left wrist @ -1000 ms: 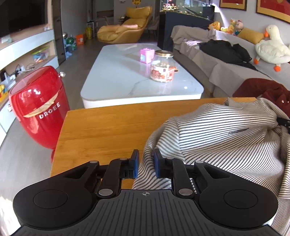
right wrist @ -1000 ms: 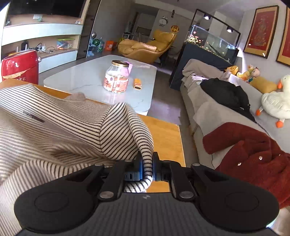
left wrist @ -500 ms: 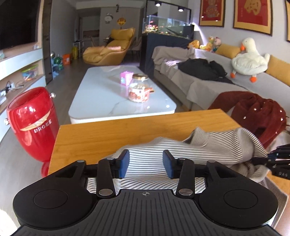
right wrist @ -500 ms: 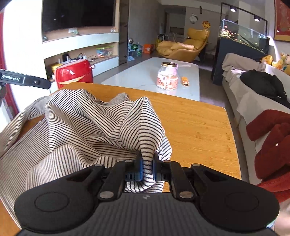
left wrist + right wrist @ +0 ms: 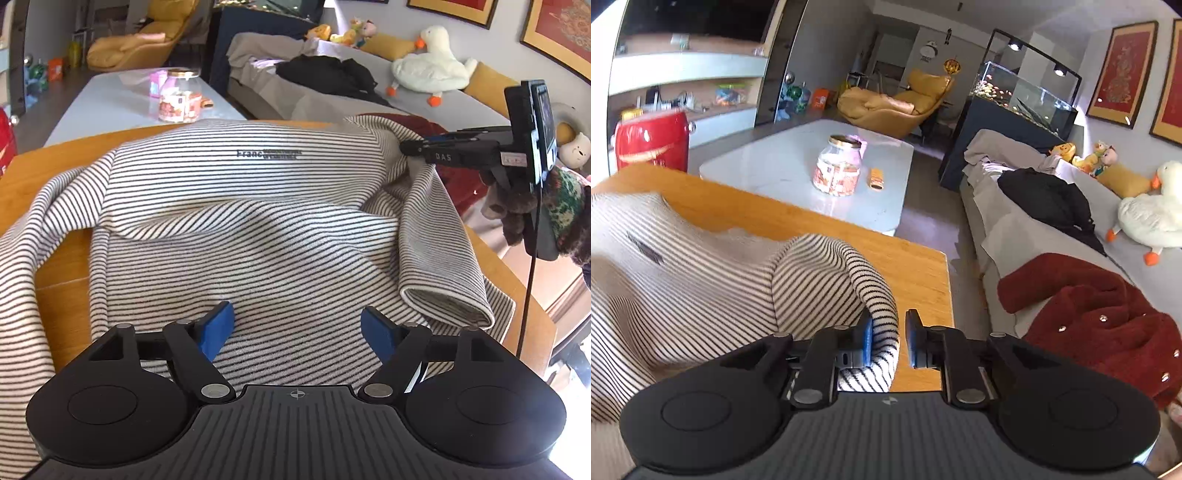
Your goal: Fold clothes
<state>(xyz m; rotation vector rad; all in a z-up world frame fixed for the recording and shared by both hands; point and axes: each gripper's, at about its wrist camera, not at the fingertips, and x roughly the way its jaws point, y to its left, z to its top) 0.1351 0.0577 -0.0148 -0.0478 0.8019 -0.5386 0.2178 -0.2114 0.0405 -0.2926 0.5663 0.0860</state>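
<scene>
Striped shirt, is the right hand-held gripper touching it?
Touching. The right wrist view shows the striped shirt draped against one blue pad of the right hand-held gripper; the other pad stands clear of it.

Sweater (image 5: pixel 258 206) spread on counter (image 5: pixel 916 266), jar (image 5: pixel 837 170) on low table (image 5: pixel 783 166) behind counter, sofa (image 5: pixel 1008 229) right of counter, duck toy (image 5: pixel 1152 218) on sofa

A black-and-white striped sweater (image 5: pixel 258 206) lies rumpled and partly folded over on the wooden table (image 5: pixel 59 147).
</scene>
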